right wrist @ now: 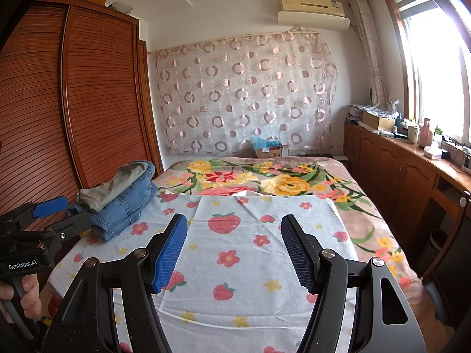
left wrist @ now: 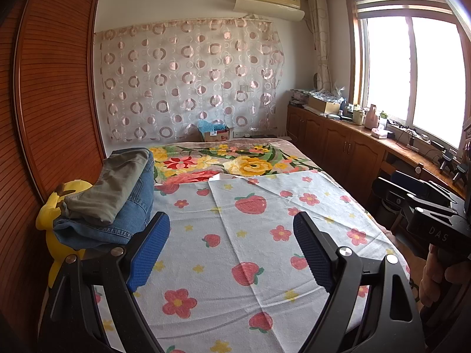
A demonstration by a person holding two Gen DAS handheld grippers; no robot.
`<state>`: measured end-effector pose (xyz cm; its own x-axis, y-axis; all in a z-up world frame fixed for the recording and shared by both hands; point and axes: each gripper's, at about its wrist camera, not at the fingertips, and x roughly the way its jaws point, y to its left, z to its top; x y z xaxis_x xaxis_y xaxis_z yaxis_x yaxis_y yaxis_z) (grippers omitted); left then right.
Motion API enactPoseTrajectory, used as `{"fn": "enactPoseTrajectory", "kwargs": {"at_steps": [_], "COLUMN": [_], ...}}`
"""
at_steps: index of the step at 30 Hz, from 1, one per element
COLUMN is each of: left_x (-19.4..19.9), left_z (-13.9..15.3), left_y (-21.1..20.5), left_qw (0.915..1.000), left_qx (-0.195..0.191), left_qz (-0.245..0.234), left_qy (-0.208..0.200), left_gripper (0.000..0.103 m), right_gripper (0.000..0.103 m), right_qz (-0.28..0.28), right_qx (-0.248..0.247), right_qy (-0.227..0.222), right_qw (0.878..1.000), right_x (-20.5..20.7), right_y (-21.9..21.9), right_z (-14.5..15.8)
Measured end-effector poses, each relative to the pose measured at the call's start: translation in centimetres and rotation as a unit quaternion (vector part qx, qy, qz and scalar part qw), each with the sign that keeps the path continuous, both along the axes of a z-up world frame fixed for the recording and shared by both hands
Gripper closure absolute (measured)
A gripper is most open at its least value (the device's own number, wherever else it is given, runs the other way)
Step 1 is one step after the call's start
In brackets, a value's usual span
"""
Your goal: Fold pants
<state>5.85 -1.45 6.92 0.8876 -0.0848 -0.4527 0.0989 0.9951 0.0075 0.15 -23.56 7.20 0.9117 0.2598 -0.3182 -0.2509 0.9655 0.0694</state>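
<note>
Left wrist view: the left gripper (left wrist: pixel 231 245) is held above the sheet (left wrist: pixel 265 264), with its blue pads (left wrist: pixel 150 250) wide apart and nothing between them. It points across the bed toward the far wall. At the right edge sits the right gripper (left wrist: pixel 424 203), seen from the side. Its black body reads "DAS", and the rest of the word is cut off. A hand (left wrist: pixel 441 276) holds it from below, only partly seen. The pants (left wrist: pixel 117 197) lie folded in a pile at the left edge of the bed: a green pair on top of blue jeans. A yellow toy (left wrist: pixel 59 206) hides partly behind the pile.

Right wrist view: the right gripper (right wrist: pixel 234 248) also hangs above the sheet (right wrist: pixel 250 279), jaws wide apart and empty. At the left is the left gripper (right wrist: pixel 56 214), marked "GenRobot.AI", held by a hand (right wrist: pixel 20 297). Its jaws look apart too. The pants (right wrist: pixel 120 197) sit just past it, by the wardrobe (right wrist: pixel 88 103). Writing on the box (right wrist: pixel 268 150) by the wall is too small to read.
</note>
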Motion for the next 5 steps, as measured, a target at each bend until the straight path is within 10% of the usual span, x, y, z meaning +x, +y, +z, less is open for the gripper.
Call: {"fn": "enactPoseTrajectory", "kwargs": {"at_steps": [5], "left_x": [0.01], "left_z": [-0.01], "left_y": [0.05], "left_qw": [1.0000], "left_qx": [0.000], "left_qz": [-0.001], "left_qy": [0.000], "left_gripper": [0.017], "right_gripper": [0.035], "right_qz": [0.000], "right_qx": [0.001], "right_qy": [0.000], "right_qw": [1.000], "right_x": [-0.06], "right_y": [0.00], "right_z": [-0.08]}}
